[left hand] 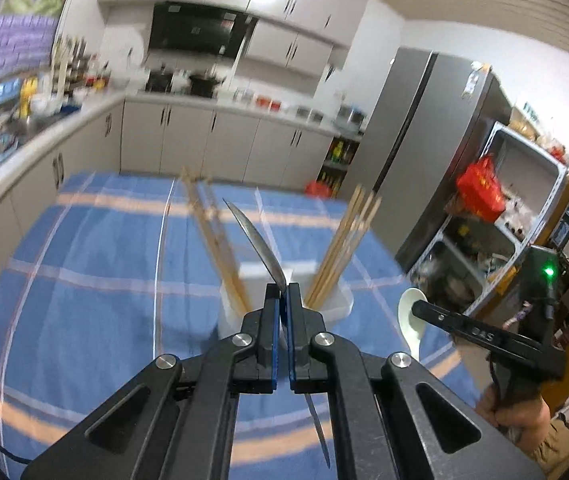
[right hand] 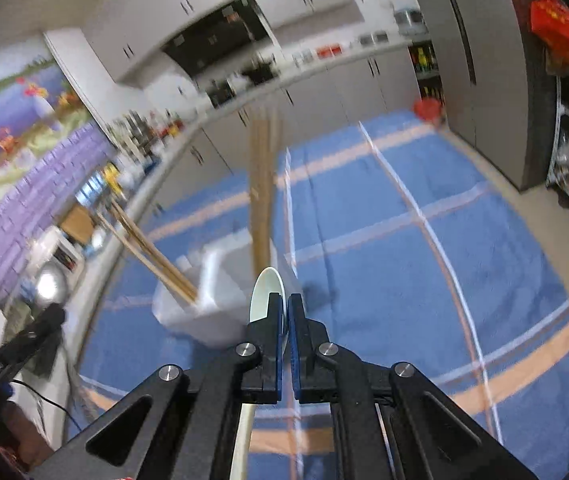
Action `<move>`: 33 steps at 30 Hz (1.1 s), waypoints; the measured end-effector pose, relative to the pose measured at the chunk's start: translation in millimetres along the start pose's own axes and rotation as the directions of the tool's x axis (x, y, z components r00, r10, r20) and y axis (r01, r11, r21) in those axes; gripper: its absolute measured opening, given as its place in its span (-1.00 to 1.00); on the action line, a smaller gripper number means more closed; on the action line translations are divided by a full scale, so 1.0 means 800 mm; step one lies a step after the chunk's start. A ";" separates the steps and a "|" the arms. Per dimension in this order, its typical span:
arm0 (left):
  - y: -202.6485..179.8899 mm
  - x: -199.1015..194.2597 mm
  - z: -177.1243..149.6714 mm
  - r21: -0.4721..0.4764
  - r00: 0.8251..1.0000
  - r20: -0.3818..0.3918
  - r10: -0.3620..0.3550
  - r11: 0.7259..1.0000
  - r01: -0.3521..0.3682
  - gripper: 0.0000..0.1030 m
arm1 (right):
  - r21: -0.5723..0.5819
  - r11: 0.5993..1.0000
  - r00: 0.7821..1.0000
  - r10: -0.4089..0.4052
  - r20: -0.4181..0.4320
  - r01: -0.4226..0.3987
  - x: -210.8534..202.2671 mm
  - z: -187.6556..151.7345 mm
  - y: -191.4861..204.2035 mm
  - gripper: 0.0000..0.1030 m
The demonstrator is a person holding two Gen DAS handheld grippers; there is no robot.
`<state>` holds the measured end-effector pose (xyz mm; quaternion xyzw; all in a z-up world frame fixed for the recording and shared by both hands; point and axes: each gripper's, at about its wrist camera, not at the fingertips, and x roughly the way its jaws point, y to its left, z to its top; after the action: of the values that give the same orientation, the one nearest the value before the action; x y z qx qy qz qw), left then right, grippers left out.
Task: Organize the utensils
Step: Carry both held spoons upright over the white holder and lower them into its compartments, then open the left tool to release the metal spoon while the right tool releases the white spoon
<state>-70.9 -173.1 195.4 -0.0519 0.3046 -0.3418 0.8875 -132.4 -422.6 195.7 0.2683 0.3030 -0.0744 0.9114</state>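
Metal spoon (left hand: pixel 258 240) shiny; white spoon (right hand: pixel 267 294) glossy.

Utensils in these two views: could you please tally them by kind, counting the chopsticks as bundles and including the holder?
Metal spoon, in the left gripper: 1
White spoon, in the right gripper: 1
Chopstick bundles, single sticks too blurred to count: 2
White holder: 1
Total: 5
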 end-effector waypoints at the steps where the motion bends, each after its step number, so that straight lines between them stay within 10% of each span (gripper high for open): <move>1: -0.006 0.002 0.012 0.015 1.000 0.028 -0.003 1.000 0.002 -0.95 | -0.005 1.000 1.000 0.009 0.023 -0.009 -0.003 0.009 0.006 -0.93; 6: -0.032 0.028 0.052 0.103 0.987 0.153 0.052 0.992 -0.068 -0.95 | -0.097 0.995 0.989 -0.019 0.150 0.034 0.010 0.051 0.050 -0.93; 12: -0.057 0.083 0.065 0.217 0.933 0.302 0.197 0.939 -0.268 -0.95 | -0.169 0.972 0.948 -0.106 0.299 0.162 0.048 0.072 0.080 -0.93; 19: -0.070 0.138 0.050 0.290 0.902 0.345 0.259 0.885 -0.365 -0.95 | -0.153 0.955 0.910 -0.181 0.373 0.252 0.086 0.073 0.078 -0.93; 33: -0.060 0.181 0.017 0.324 0.919 0.256 0.301 0.869 -0.374 -0.95 | -0.114 0.961 0.925 -0.205 0.319 0.252 0.114 0.046 0.055 -0.93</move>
<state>-7.0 -303.5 147.5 0.1352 0.1504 -0.2246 0.9532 -26.8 -402.6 186.4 0.1456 0.1932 -0.1971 0.9501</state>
